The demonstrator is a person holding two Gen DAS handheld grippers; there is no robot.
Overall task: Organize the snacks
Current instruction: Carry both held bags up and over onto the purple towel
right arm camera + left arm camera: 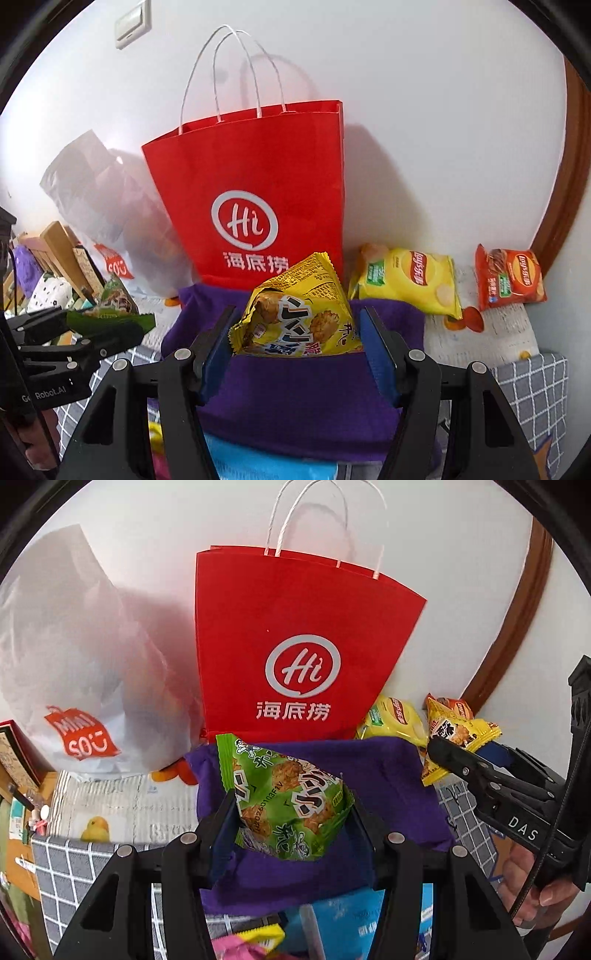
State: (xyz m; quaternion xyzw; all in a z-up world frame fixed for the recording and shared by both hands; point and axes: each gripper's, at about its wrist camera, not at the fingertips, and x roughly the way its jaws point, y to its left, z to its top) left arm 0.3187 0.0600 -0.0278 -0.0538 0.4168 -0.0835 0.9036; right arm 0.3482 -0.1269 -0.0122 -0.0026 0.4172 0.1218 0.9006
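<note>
My left gripper (291, 808) is shut on a green snack packet (288, 797) and holds it above a purple cloth bag (388, 775). My right gripper (295, 332) is shut on a yellow snack packet (299, 314) above the same purple bag (295, 398). In the left wrist view the right gripper (443, 749) shows at the right with its yellow packet (454, 731). In the right wrist view the left gripper (110, 325) shows at the left with the green packet (114, 302). A red paper bag (295, 646) stands upright behind, also in the right wrist view (258, 192).
A white plastic bag (74, 664) leans on the wall at the left. A yellow chips bag (406, 280) and an orange chips bag (509, 277) stand against the wall at the right. A grey checked cloth (532, 391) covers the surface. A blue packet (343, 919) lies below the grippers.
</note>
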